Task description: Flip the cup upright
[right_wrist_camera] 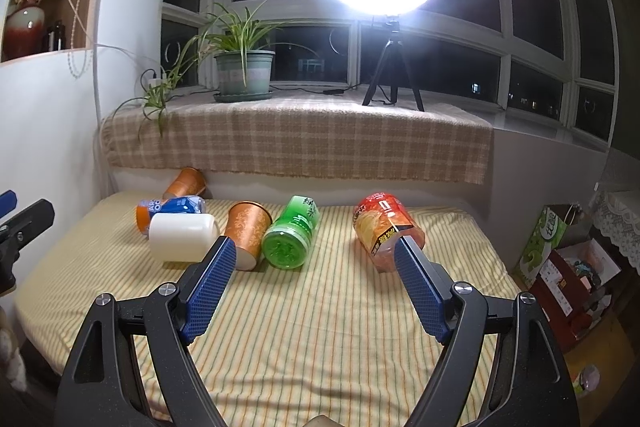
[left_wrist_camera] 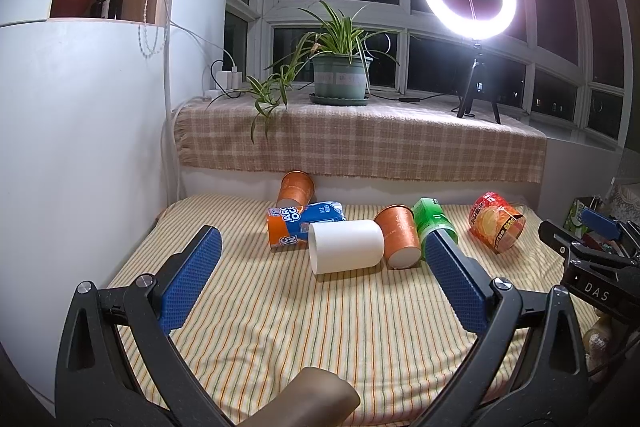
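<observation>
Both the left gripper point(left_wrist_camera: 320, 251) and right gripper point(right_wrist_camera: 316, 259) hover spread wide and empty above the striped yellow cloth point(left_wrist_camera: 320, 327), where the white cylindrical cup point(left_wrist_camera: 346, 246) lies on its side among toppled containers, not yet righted.

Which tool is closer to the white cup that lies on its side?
Left. The left tool is open directly before the white cup; the right tool faces the green cup, right of it.

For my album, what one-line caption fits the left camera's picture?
Open left gripper faces a white cup lying on its side among toppled cups and a can on a striped cloth.
</observation>
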